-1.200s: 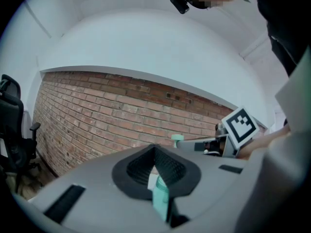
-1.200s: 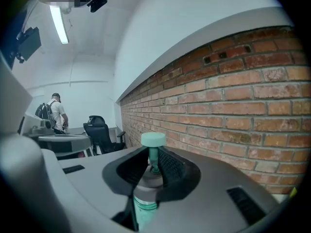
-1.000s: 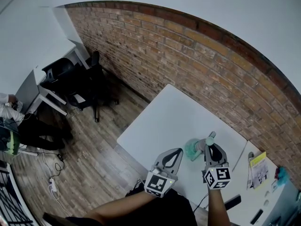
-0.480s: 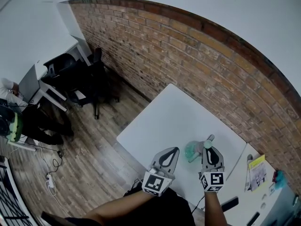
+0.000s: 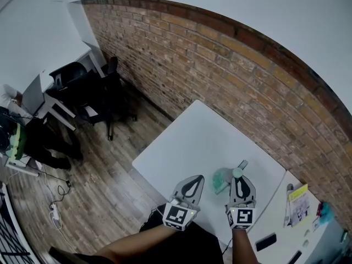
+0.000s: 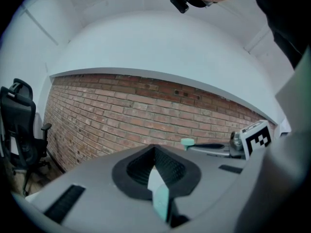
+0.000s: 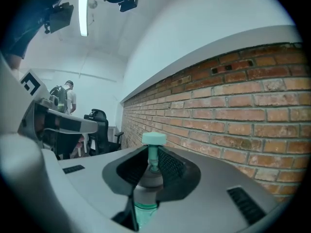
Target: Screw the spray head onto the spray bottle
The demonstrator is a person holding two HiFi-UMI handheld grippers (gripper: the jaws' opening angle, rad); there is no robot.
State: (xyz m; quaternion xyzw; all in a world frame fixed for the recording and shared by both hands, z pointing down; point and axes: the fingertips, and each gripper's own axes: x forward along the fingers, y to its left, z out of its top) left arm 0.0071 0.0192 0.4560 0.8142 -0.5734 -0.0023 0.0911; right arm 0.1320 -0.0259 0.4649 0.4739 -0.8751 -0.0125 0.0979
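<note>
Bottle [image 5: 222,176] is teal and sits over the white table [image 5: 203,131] near its front edge, with the body sticking out left of the right gripper [image 5: 238,176]. Can't tell if it rests on the table. The right gripper's jaws are clamped on the grey spray head [image 7: 150,176]. The teal nozzle [image 7: 154,139] pokes past the tips, and the bottle shows below the collar.

Left gripper [image 5: 197,179] has its jaws together. It is just beside the right one and apart from the bottle. A pale teal strip shows at its seam, can't tell what.

Writing: only square black-and-white markers on each cube [image 5: 177,216]. Print on the yellow booklet [image 5: 297,198] is too small to read.

Around: the booklet and a black phone [image 5: 265,241] lie on a second table [image 5: 286,230] to the right. A brick wall [image 5: 220,70] is behind. A black chair [image 5: 110,87] and a desk [image 5: 55,106] are far left on the wood floor [image 5: 104,169]. A person [image 7: 67,97] with a backpack stands in the background of the right gripper view.
</note>
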